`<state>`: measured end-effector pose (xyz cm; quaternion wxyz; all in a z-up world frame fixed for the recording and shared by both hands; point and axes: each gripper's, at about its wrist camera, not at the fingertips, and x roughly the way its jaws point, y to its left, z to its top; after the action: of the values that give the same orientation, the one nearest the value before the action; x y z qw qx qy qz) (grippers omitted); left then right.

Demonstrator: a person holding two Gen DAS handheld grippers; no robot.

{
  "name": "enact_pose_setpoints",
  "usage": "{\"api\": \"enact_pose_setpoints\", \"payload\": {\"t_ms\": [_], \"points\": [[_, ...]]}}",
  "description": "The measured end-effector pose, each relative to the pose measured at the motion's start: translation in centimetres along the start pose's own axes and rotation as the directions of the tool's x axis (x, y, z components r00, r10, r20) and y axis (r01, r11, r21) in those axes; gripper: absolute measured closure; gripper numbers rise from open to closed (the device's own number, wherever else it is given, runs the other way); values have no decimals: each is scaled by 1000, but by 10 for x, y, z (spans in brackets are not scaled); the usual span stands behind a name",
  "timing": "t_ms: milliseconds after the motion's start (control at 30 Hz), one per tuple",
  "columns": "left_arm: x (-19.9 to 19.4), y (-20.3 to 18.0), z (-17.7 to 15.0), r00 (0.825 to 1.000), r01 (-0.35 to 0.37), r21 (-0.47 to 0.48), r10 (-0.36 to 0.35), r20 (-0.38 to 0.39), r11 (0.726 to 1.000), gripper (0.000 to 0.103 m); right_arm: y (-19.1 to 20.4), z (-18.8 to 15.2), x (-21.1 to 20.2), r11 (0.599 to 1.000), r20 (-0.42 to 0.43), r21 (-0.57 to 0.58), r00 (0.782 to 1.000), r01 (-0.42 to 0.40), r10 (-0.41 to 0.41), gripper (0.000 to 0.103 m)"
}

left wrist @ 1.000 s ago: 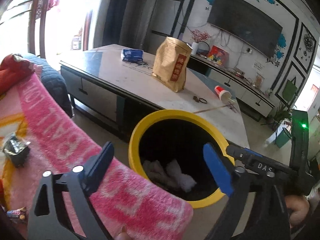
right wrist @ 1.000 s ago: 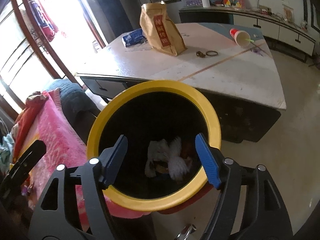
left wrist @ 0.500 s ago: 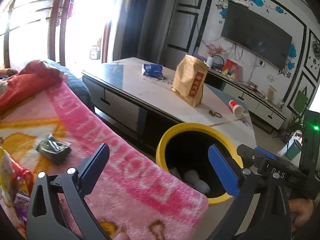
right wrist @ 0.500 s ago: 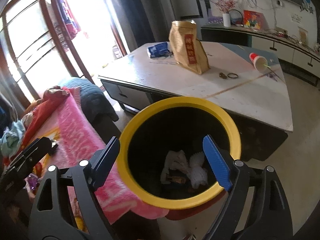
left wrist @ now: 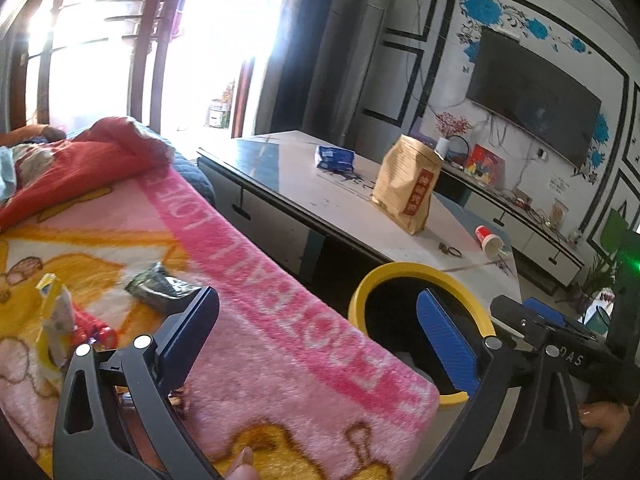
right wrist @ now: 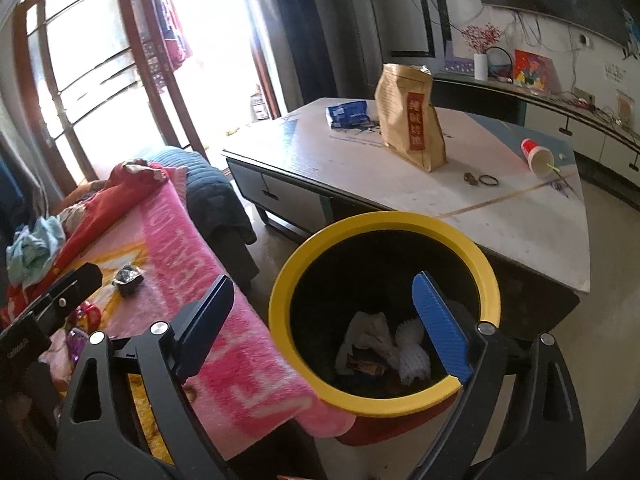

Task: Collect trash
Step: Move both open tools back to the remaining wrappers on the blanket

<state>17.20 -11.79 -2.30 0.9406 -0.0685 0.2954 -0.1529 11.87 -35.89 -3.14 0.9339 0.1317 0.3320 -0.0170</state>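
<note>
Left gripper [left wrist: 316, 334] jaws spread, empty; it has swung off the yellow-rimmed bin [left wrist: 420, 270] toward the pink blanket [left wrist: 280, 320]. Black crumpled wrapper [left wrist: 162, 286] now lies at 10 o'clock from the jaws, likely next pick. Right gripper [right wrist: 326, 318] jaws spread, empty, hovering by the bin; tissues [right wrist: 370, 334] inside.

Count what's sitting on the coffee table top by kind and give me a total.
Brown paper bag: 1
Blue packet: 1
Tipped red paper cup: 1
Black ring: 1
Small dark item beside the ring, too small to identify: 1
Total: 5
</note>
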Motion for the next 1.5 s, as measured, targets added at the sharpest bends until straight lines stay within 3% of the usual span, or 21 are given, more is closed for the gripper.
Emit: {"api": "enact_pose_setpoints", "payload": {"t_ms": [833,1500], "points": [[-47,74,0,991,-107,-144,117,64,984,7,79,-13,-12,976,-21,-181,993,-118,116,18],[-90,163,-12,959,-250,-283,276,57,926,7,165,-30,3,913,-138,-293,958,-283,252,18]]}}
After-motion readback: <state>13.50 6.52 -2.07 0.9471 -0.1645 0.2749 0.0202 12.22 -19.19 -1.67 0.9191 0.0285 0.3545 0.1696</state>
